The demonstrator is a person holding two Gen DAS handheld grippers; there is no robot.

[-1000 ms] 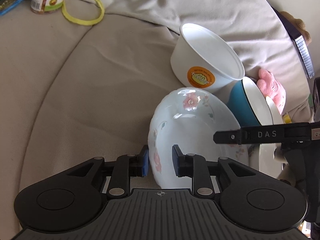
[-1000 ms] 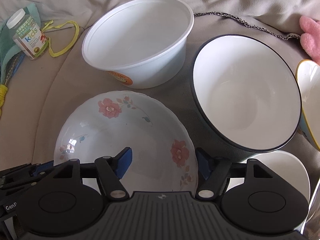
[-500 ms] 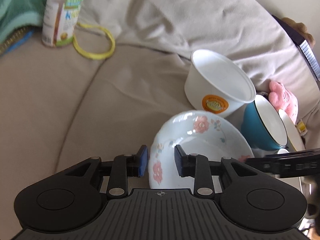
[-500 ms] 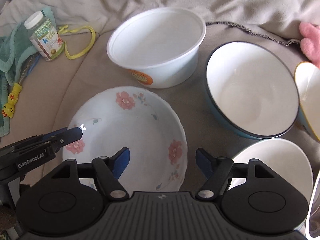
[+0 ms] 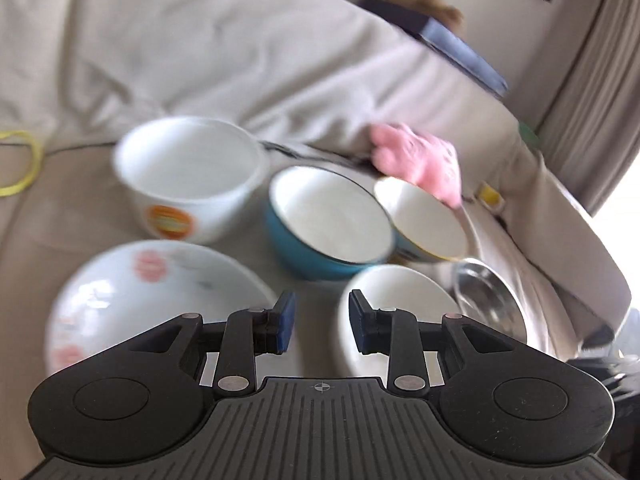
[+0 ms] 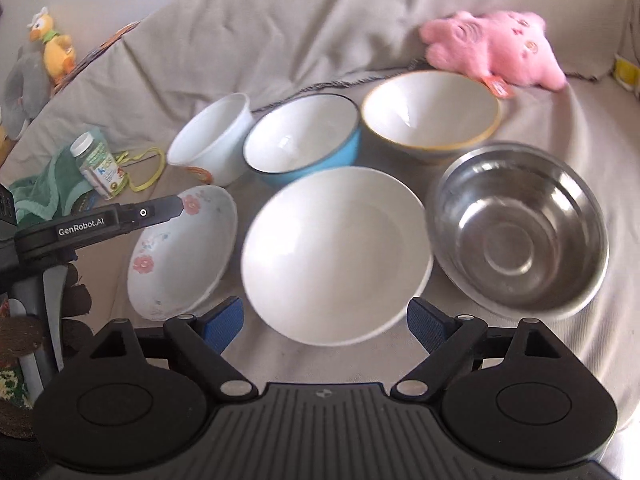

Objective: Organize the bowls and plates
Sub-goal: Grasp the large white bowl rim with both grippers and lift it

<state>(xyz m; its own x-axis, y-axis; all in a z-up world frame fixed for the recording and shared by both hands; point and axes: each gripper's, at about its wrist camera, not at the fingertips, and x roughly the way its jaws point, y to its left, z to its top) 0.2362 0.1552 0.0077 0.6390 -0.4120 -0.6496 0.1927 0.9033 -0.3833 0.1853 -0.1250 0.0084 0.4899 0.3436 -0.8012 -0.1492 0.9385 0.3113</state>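
Observation:
Several dishes lie on a beige sofa cover. A floral plate (image 6: 188, 248) (image 5: 160, 292) lies at the left. Beside it sit a plain white plate (image 6: 336, 252) (image 5: 400, 304) and a steel bowl (image 6: 520, 228) (image 5: 488, 300). Behind them stand a white tub with an orange sticker (image 6: 212, 140) (image 5: 188, 176), a blue bowl (image 6: 304, 140) (image 5: 332, 220) and a yellow-rimmed bowl (image 6: 432, 116) (image 5: 424, 220). My left gripper (image 5: 320, 322) is open and empty, between the floral and white plates. My right gripper (image 6: 324, 322) is wide open and empty, near the white plate's front rim.
A pink plush toy (image 6: 492, 48) lies behind the bowls. A small bottle (image 6: 96, 160), a green cloth (image 6: 44, 192) and a yellow loop (image 6: 144, 168) lie at the left. Soft toys (image 6: 52, 44) sit on the sofa back. A dark book (image 5: 452, 48) rests on the cushion.
Both grippers have pulled back and up from the floral plate. The left gripper has let go of its rim, opened and swung right. The right view now takes in all the dishes.

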